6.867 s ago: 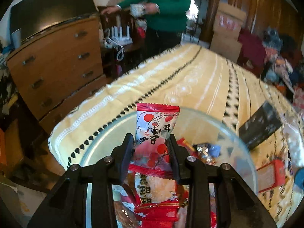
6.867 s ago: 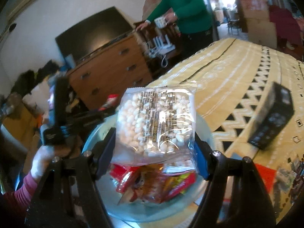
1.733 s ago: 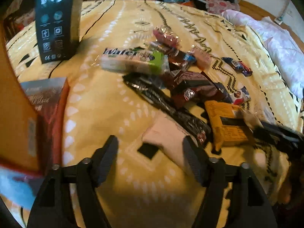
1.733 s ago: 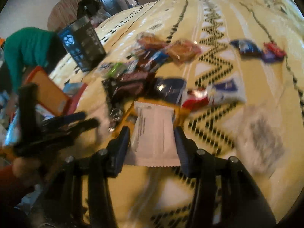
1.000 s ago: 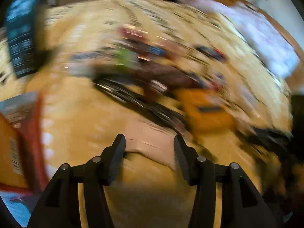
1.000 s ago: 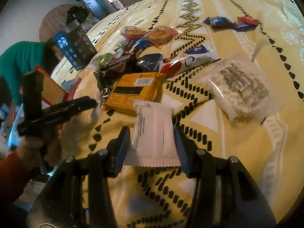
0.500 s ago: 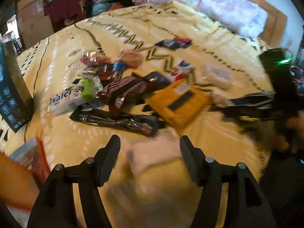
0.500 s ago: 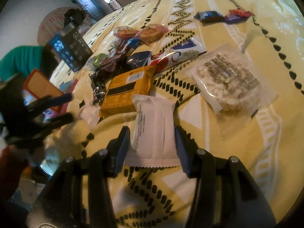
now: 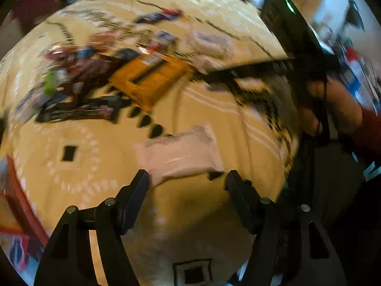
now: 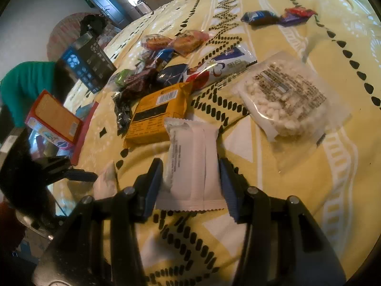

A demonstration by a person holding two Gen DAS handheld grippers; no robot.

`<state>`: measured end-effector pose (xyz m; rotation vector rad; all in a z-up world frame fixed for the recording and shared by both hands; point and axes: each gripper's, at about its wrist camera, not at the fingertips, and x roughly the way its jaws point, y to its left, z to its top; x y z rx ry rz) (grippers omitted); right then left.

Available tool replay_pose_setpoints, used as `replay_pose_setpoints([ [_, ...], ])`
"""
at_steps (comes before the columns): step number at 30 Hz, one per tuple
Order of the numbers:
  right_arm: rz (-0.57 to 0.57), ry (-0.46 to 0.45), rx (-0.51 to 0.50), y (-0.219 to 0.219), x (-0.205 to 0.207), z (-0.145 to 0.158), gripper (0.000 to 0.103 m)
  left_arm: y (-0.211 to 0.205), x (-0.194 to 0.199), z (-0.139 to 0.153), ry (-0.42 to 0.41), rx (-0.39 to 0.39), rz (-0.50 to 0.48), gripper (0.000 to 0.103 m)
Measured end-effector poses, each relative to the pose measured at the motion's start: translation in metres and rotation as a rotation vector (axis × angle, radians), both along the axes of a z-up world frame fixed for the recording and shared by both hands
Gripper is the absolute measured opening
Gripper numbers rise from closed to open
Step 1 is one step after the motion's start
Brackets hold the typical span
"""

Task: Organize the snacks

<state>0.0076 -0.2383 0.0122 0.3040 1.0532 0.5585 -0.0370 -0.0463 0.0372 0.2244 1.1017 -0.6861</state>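
A yellow patterned bedspread (image 10: 297, 190) is filling both views, with the snacks lying on it. In the right wrist view, the right gripper (image 10: 191, 169) is standing at the lower middle of the frame, its jaws pinching a white snack packet (image 10: 193, 157) by the two long sides, the packet rising upright between the blue pads. Above it, at the middle of the frame, an orange-yellow packet (image 10: 157, 116) is lying flat, and to the right a clear bag of white puffed pieces (image 10: 283, 97) is resting apart from it. Further up a blue and white wrapper (image 10: 223, 66), dark wrappers (image 10: 138, 83) and two small round sweets (image 10: 173, 41) are crowding together; two more small sweets (image 10: 276, 16) are lying alone at the upper right. A black box (image 10: 88, 64) and an orange carton (image 10: 52, 116) are standing at the left.

Only this view is showing the left gripper (image 10: 78, 174) from outside, at the lower left, beside a pale packet (image 10: 106, 183).

In the blurred left wrist view, the left gripper (image 9: 187, 181) is sitting at the bottom with its jaws spread, having just been widening; the pale packet (image 9: 178, 155) is lying on the bedspread just beyond the tips, seemingly untouched by either pad. Only here a hand (image 9: 333, 104) on the right gripper's black handle is showing, at the right edge
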Motion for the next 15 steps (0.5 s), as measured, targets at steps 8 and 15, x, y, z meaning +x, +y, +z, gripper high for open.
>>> replay_pose_setpoints([
  [8,0.019,0.009,-0.005,0.0,0.002,-0.002,0.05,0.017,0.01,0.007,0.04,-0.133,0.184,0.076],
  [15,0.011,0.003,0.005,0.001,0.0,-0.002,0.05,-0.01,0.017,-0.011,0.026,-0.055,0.217,0.093],
])
